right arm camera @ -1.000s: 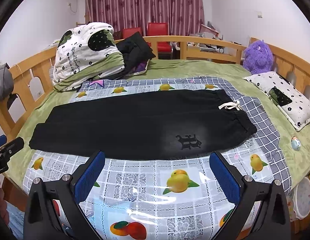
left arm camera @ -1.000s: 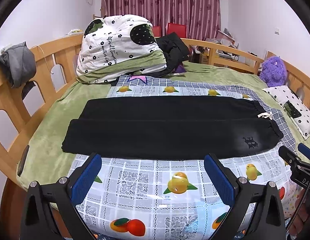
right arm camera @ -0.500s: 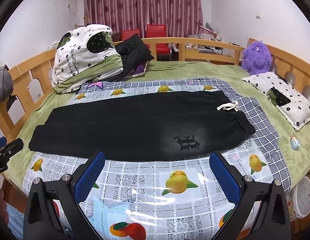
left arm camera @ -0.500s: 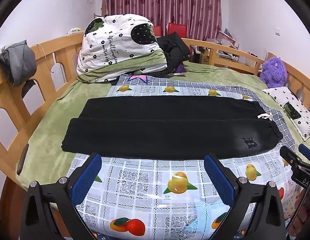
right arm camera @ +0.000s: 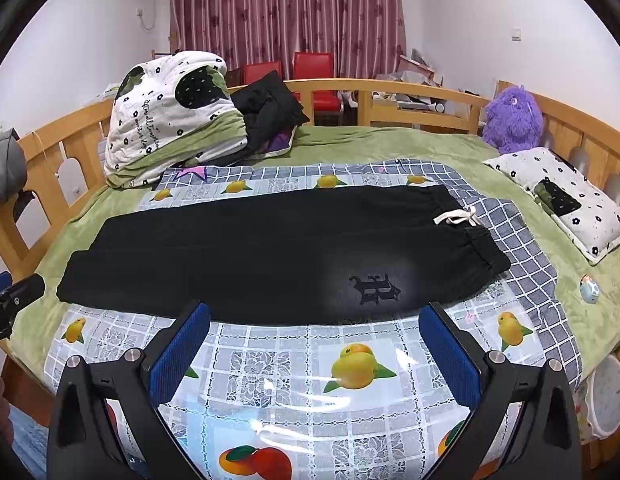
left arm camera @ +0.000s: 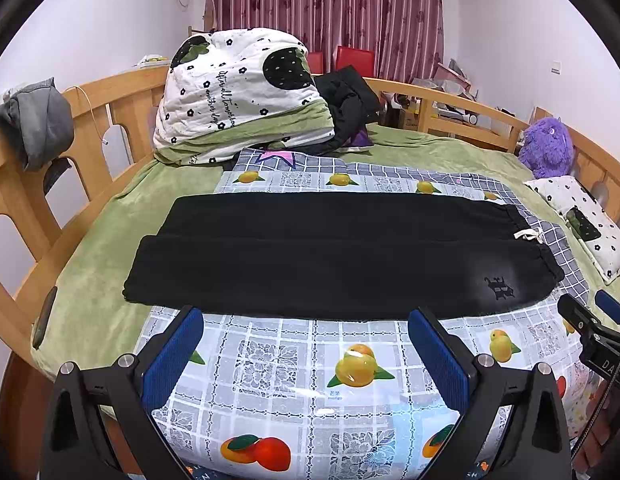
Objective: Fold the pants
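Black pants [left arm camera: 329,256] [right arm camera: 270,252] lie flat across a fruit-print cloth [left arm camera: 349,368] [right arm camera: 349,376] on the bed, legs side by side, cuffs to the left, waistband with a white drawstring [right arm camera: 457,216] to the right. A dark logo [right arm camera: 375,288] shows near the waist. My left gripper [left arm camera: 308,350] hovers open just in front of the pants' near edge, nothing between its blue pads. My right gripper [right arm camera: 313,344] is also open and empty, in front of the near edge by the logo. The right gripper's tip [left arm camera: 589,324] shows at the left wrist view's right edge.
A folded floral quilt [left arm camera: 238,96] and dark clothes [left arm camera: 345,104] lie at the back of the bed. A purple plush toy [right arm camera: 511,118] and small pillow [right arm camera: 565,196] sit at the right. Wooden rails [left arm camera: 90,120] ring the bed; a grey garment [left arm camera: 34,120] hangs on the left rail.
Both grippers have crept slightly forward toward the pants' near edge. The pants have not moved.
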The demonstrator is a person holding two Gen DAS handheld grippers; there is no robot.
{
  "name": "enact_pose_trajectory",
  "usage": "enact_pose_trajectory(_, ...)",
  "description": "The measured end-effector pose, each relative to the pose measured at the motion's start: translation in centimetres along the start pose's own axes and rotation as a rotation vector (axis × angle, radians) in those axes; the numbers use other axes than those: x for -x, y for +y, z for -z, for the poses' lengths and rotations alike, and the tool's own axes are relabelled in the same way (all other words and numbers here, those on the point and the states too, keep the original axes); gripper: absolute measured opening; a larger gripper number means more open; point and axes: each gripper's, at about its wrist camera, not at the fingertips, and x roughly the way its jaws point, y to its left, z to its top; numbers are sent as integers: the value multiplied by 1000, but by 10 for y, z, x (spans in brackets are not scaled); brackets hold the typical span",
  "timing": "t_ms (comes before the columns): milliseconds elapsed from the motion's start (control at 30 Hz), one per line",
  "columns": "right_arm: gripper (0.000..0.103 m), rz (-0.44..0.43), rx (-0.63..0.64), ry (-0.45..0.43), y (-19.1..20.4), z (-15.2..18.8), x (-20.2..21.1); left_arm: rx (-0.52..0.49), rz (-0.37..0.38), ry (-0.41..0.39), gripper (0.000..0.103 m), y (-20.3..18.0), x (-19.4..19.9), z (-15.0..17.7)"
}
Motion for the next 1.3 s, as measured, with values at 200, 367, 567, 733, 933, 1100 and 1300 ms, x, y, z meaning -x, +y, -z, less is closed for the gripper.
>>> enact_pose_trajectory(200, 102, 3, 2, -6, -1, 0, 0, 0, 0, -2, 103, -1, 0, 0)
enact_pose_trajectory(367, 102, 5, 9, 1, 2, 0, -2, -7, 7, 2, 103, -3, 0, 0)
enact_pose_trajectory(567, 102, 39, 38, -5, 8, 0, -2, -9, 21, 2, 103, -7, 3, 6)
enact_pose_trajectory(733, 102, 61, 48, -3, 8, 5, -2, -3, 35, 4, 103, -6, 4, 5)
enact_pose_trajectory(933, 94, 14, 38, 49, 8, 4, -4, -30, 47, 9, 103, -11, 8, 4)
enact_pose_trajectory(1100, 88, -17, 22, 57, 14, -4, 5, -74, 65, -10, 103, -16, 25, 0)
enact_pose_trajectory(1300, 85, -21, 60, 2, 27, -28, 47, -3, 90, -47, 103, 2, 52, -15)
